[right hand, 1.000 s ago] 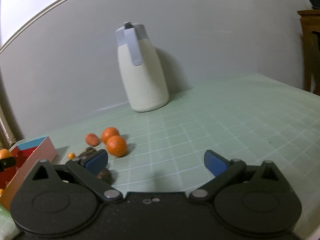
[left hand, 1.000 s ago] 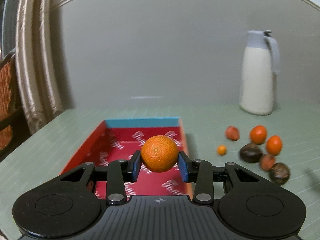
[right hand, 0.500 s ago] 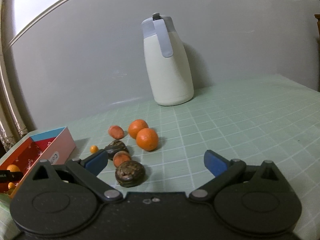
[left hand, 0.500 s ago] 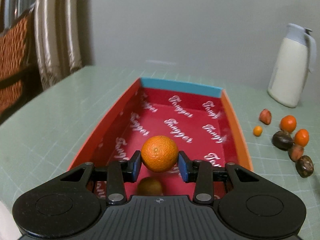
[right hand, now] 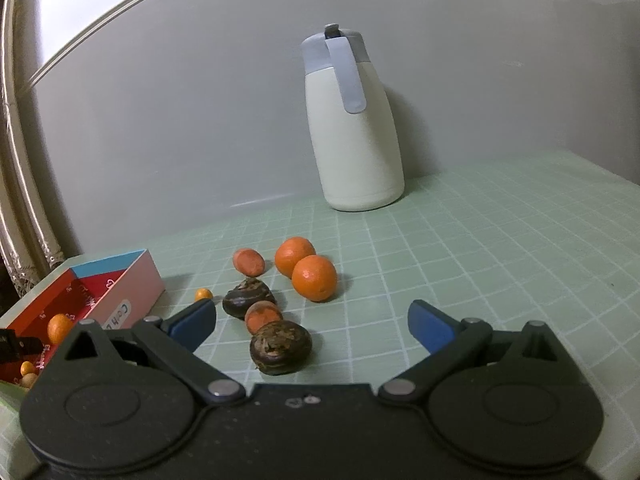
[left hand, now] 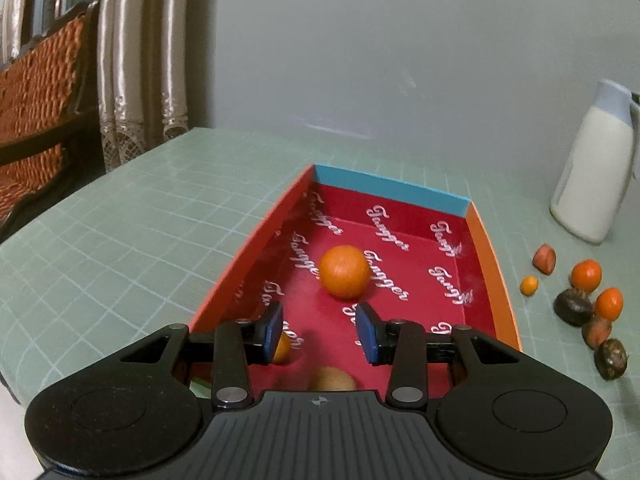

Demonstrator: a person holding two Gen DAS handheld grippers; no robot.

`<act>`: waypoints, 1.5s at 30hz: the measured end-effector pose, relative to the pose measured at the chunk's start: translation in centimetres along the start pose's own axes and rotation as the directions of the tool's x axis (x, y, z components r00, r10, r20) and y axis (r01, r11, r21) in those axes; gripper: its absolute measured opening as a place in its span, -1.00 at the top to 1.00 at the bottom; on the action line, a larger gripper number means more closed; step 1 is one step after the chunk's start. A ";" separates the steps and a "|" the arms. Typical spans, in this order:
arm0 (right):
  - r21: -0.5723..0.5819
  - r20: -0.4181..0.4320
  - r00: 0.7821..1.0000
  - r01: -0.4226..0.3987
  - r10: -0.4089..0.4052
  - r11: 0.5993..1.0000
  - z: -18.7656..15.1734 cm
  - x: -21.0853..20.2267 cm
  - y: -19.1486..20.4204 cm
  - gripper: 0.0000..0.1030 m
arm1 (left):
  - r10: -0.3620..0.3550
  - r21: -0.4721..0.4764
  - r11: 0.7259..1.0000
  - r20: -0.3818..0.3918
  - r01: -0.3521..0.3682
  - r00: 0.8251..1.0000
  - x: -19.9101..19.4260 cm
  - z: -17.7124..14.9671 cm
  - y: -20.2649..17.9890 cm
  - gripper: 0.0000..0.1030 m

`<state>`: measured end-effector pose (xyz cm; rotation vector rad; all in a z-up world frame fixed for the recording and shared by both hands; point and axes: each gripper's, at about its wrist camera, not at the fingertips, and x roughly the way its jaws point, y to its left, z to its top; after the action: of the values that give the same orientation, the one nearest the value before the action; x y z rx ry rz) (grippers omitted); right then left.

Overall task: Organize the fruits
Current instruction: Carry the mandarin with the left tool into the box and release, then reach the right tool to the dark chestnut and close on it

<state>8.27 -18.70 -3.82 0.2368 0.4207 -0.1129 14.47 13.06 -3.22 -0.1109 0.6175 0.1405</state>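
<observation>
Orange-skinned tangerine [left hand: 345, 272] lies in the red box [left hand: 496, 280] just ahead of my left gripper [left hand: 319, 332], jaws parted and empty, while my right gripper [right hand: 312, 324], spread wide, is nearer the dark chestnut [right hand: 281, 346] directly between its fingers.

A cream thermos jug [right hand: 356, 128] with a grey-blue lid and handle is standing upright on the green grid-patterned table [right hand: 500, 240], close to the grey wall [left hand: 380, 60]. Silky striped curtains [left hand: 136, 60] with lace hems are hanging at the left, beside a chair with an orange woven back [left hand: 36, 92].
</observation>
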 end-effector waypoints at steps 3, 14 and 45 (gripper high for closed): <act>-0.006 -0.003 1.000 -0.005 0.005 1.000 0.1 0.0 0.1 -0.99 | 0.020 0.005 1.000 0.031 -0.020 0.999 -0.9 -0.1 0.4 -0.03; -0.029 -0.052 0.998 -0.049 0.047 0.998 0.0 1.1 1.5 -0.93 | 0.040 0.069 0.996 0.131 -0.049 0.991 -4.0 -1.1 1.3 -0.13; -0.080 -0.202 0.977 0.048 -0.063 0.996 -0.7 6.1 4.0 0.09 | 0.159 0.001 0.987 0.163 -0.161 0.974 -5.0 -2.0 7.0 -0.43</act>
<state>14.20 -14.99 -6.16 0.1636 0.6351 -0.1278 8.17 19.12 -2.42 -0.0352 0.4642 0.2984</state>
